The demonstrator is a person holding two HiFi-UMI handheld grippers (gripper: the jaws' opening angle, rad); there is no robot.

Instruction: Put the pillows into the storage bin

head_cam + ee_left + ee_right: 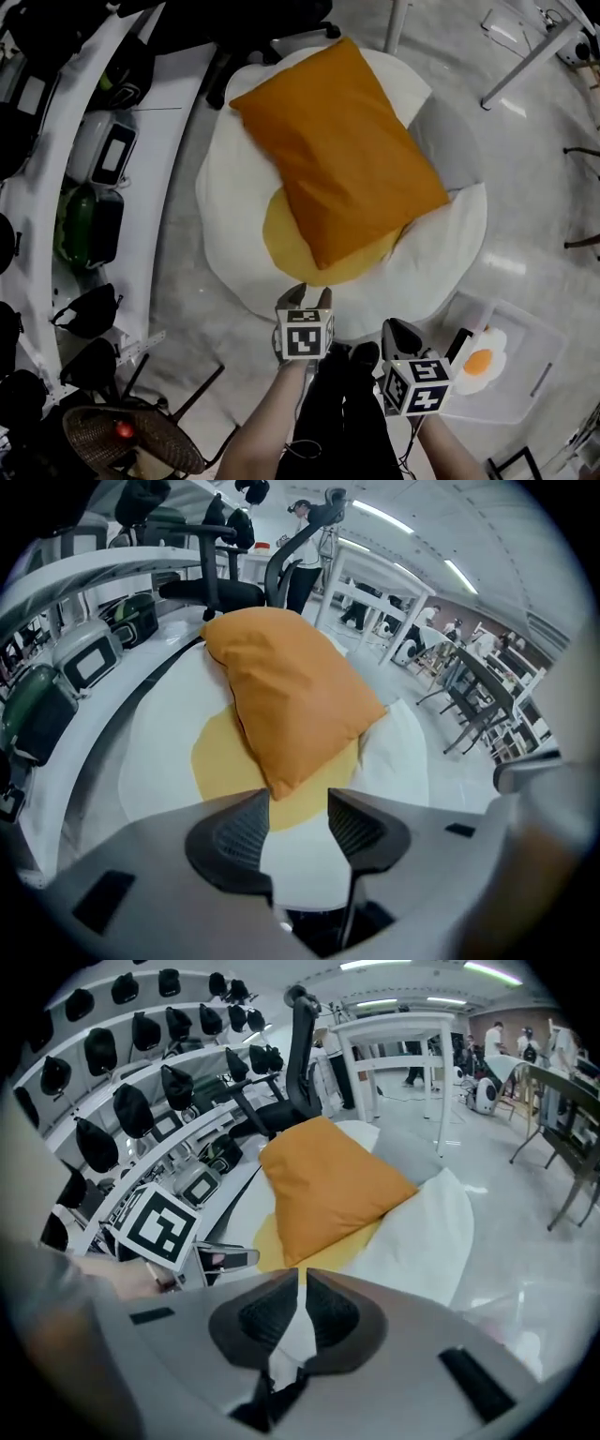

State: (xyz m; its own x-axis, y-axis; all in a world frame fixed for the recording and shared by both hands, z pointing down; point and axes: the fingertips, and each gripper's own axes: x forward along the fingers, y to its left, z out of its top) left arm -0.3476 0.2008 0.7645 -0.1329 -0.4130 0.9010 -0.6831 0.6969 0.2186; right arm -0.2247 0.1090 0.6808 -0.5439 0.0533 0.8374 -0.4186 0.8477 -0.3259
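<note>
1. the orange pillow (342, 150) lies flat across the large egg-shaped cushion (234, 216), one corner over the yolk and the opposite corner at the cushion's far edge.
2. the cushion rests on the floor (525, 216).
3. the storage bin (539, 342), clear plastic, stands on the floor just beside the cushion's near right edge; a small egg-shaped pillow (483, 361) lies in it.
4. the left gripper (307, 292) hangs over the cushion's near edge, pointing down at the orange pillow's near corner. its jaws are spread, with nothing between them.
5. the right gripper (401, 330) hangs between the cushion's near edge and the bin. its jaws are almost pressed together, leaving only a slit, and nothing is pinched.
</note>
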